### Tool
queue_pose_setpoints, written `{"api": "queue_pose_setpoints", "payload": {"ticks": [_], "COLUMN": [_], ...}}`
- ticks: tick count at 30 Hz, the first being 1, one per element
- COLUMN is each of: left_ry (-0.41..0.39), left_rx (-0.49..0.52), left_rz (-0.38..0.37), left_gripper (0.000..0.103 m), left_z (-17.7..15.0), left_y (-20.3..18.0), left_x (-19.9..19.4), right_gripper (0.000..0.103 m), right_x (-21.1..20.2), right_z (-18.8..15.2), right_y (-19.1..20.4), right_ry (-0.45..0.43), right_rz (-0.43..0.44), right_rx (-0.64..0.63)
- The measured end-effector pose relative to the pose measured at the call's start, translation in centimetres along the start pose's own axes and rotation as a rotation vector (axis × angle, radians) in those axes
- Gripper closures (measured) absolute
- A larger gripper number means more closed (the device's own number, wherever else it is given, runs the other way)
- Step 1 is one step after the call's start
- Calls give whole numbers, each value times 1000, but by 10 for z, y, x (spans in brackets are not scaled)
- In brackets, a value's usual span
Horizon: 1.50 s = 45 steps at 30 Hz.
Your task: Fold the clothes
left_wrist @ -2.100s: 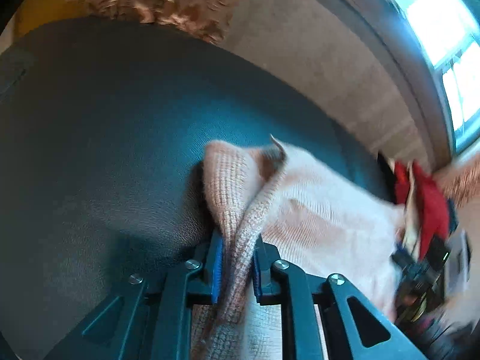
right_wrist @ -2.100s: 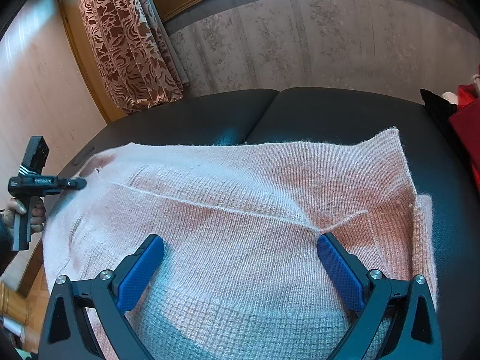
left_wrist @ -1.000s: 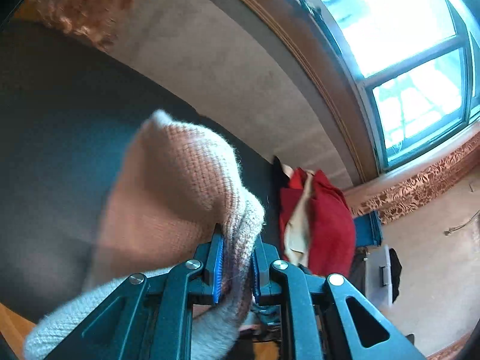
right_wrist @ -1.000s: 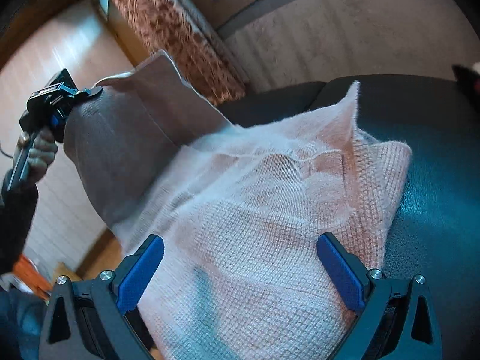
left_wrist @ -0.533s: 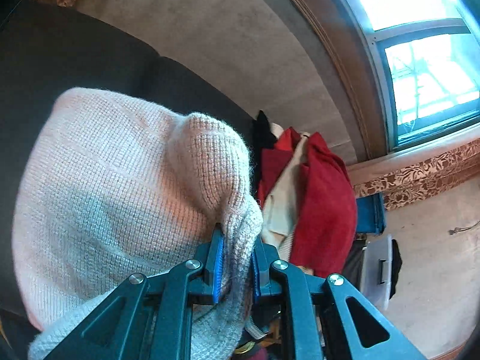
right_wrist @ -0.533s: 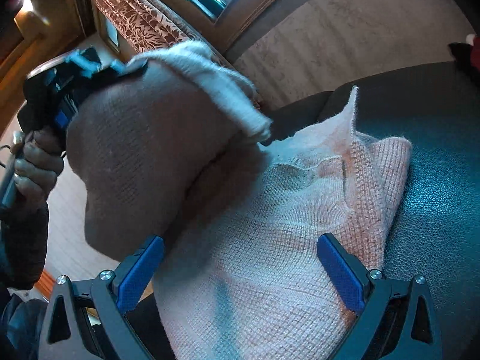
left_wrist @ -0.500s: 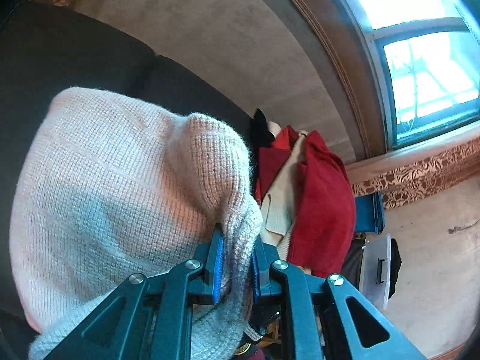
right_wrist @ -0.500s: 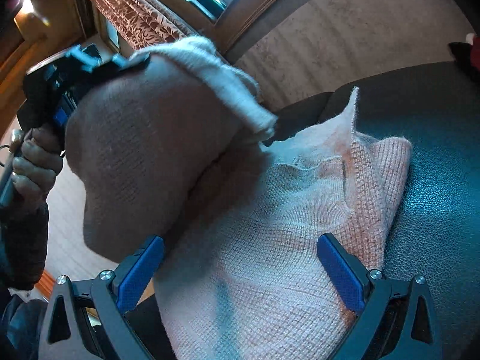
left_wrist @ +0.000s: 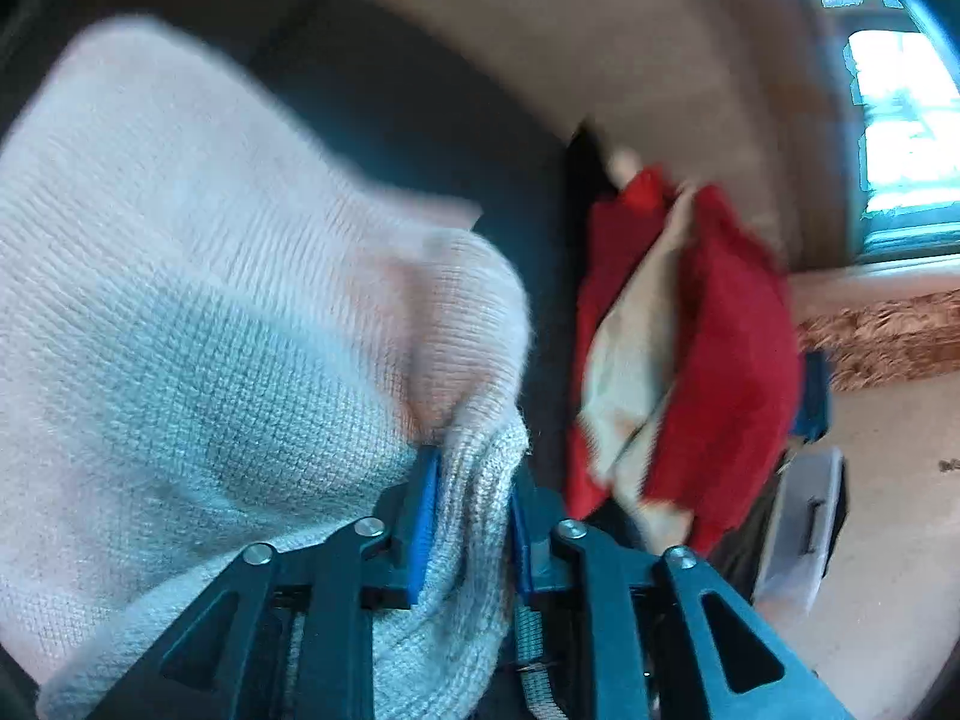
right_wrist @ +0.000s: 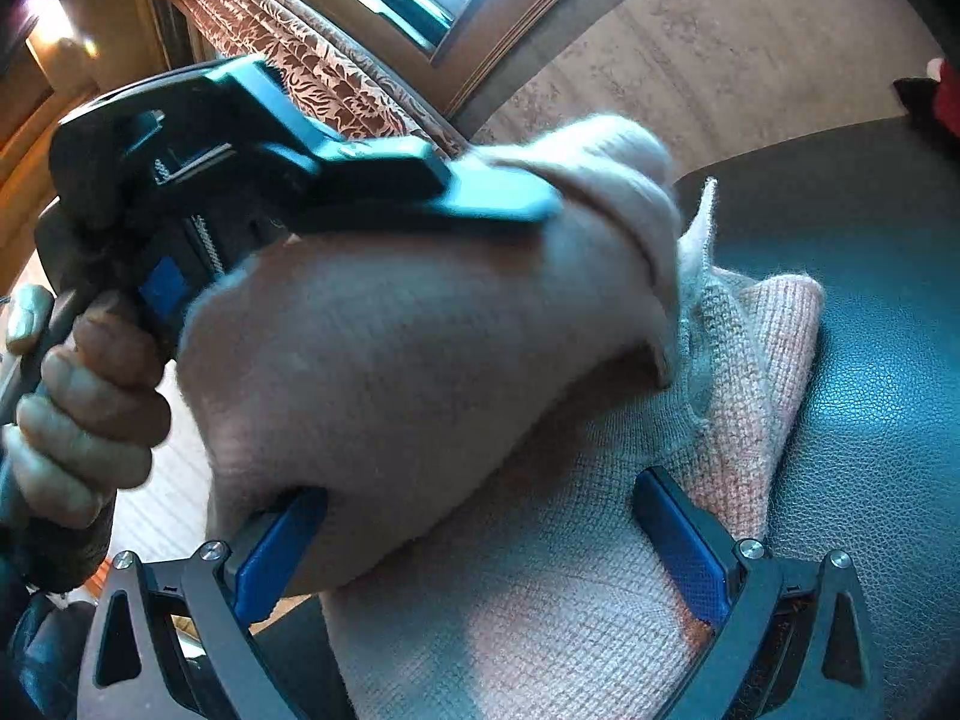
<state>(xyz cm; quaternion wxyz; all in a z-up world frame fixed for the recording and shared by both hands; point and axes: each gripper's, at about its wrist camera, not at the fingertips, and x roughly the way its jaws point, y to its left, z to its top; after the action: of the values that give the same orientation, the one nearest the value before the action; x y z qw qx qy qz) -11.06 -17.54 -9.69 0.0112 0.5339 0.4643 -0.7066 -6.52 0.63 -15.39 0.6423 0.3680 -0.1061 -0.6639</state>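
Observation:
A pale pink knit sweater (left_wrist: 210,300) lies on the dark leather sofa (left_wrist: 420,108). My left gripper (left_wrist: 471,468) has the ribbed hem bunched between its blue pads. Its jaws are opening, and the knit still fills the gap and touches both pads. In the right wrist view the left gripper (right_wrist: 528,204), held by a hand (right_wrist: 78,390), carries a folded-over flap above the sweater (right_wrist: 540,600). My right gripper (right_wrist: 480,489) stands wide open low over the sweater's near part. The flap drapes against its left pad, and nothing is pinched.
A pile of red and cream clothes (left_wrist: 720,330) sits on the sofa beyond the sweater's far end. A pale plastic bin (left_wrist: 804,516) stands on the floor past it. Bare sofa seat (right_wrist: 870,360) shows beside the sweater. A patterned curtain (right_wrist: 324,78) and a window are behind.
The left gripper has swung the sweater's hem across and down over the garment, toward the right gripper. Its pads now stand slightly wider apart. The right gripper has barely shifted.

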Motion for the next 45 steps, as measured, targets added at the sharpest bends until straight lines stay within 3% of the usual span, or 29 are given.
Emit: {"api": "queue_pose_setpoints", "payload": {"ticks": [4, 8, 14, 16, 19, 23, 28, 31, 33, 35, 37, 39, 45], "left_ry": [35, 66, -68, -157, -266, -309, -341, -315, -264, -203, -208, -219, -239], "left_rx": [8, 72, 198, 211, 191, 156, 231, 337, 430, 473, 514, 531, 575], "left_rz": [-63, -194, -301, -252, -114, -107, -121, -94, -30, 65, 79, 52, 29], "left_gripper": [76, 70, 68, 68, 68, 68, 68, 68, 68, 70, 70, 70, 69], "left_z": [0, -9, -25, -27, -34, -51, -67, -76, -84, -89, -95, -98, -101], "left_y": [-3, -7, 16, 58, 114, 166, 159, 145, 137, 140, 141, 137, 129], "left_x": [-21, -63, -124, -151, -163, -160, -137, -114, -95, -72, -63, -66, -72], "right_gripper": [0, 0, 0, 0, 0, 0, 0, 0, 0, 0, 0, 0, 0], "right_x": [-3, -11, -26, -44, -69, -87, -56, -16, 0, 1, -11, -27, -61], "right_z": [-2, -2, -2, -2, -7, 2, 22, 20, 1, -12, -21, -23, 16], "right_y": [7, 10, 17, 18, 27, 55, 105, 123, 125, 111, 88, 78, 94], "right_ry": [13, 13, 44, 41, 21, 4, 62, 203, 317, 356, 349, 293, 84], "right_rz": [-20, -11, -40, -62, -84, -101, -23, 12, -59, -129, -198, -188, -170], "right_rx": [-30, -4, 47, 80, 108, 68, -42, -53, -70, -29, 60, 126, 125]}}
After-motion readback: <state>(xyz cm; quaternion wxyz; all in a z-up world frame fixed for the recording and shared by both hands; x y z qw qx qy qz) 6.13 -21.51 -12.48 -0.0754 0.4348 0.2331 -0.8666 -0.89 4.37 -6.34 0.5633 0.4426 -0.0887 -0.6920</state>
